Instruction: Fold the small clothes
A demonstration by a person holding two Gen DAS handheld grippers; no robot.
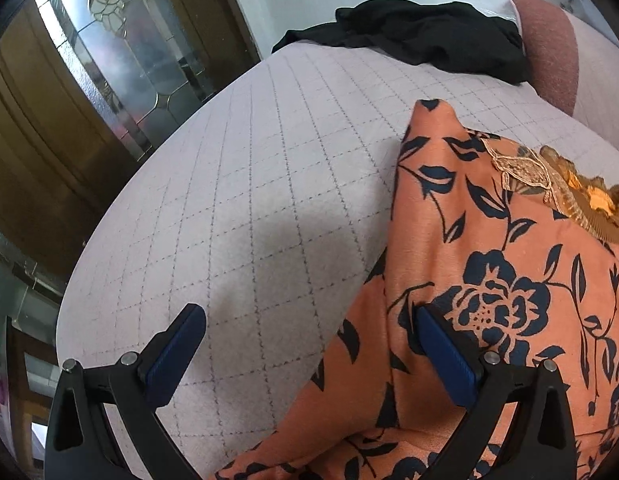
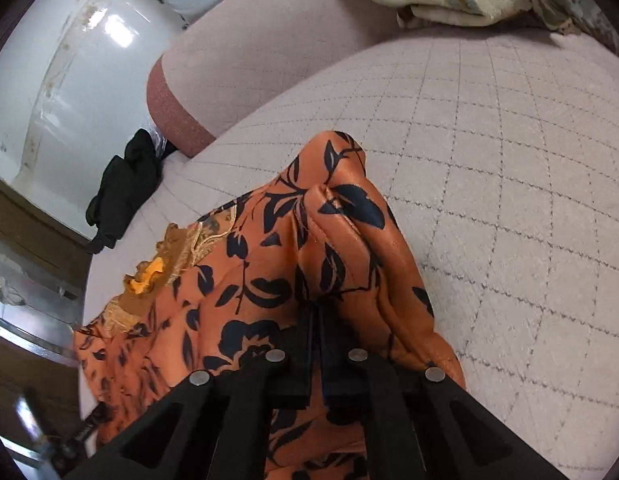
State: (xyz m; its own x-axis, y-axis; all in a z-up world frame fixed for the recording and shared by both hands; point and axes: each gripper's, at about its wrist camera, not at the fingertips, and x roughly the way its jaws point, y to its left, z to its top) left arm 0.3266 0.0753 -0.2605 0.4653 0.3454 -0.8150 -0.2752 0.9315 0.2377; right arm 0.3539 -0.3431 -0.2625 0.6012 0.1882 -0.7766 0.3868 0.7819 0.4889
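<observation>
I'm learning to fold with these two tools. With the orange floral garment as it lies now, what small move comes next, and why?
Probably close the left tongs on the near edge of the orange floral garment. They stand open, one finger over the quilted bed cover, while the right tongs are already shut on a bunched fold; both need a hold before lifting.
</observation>
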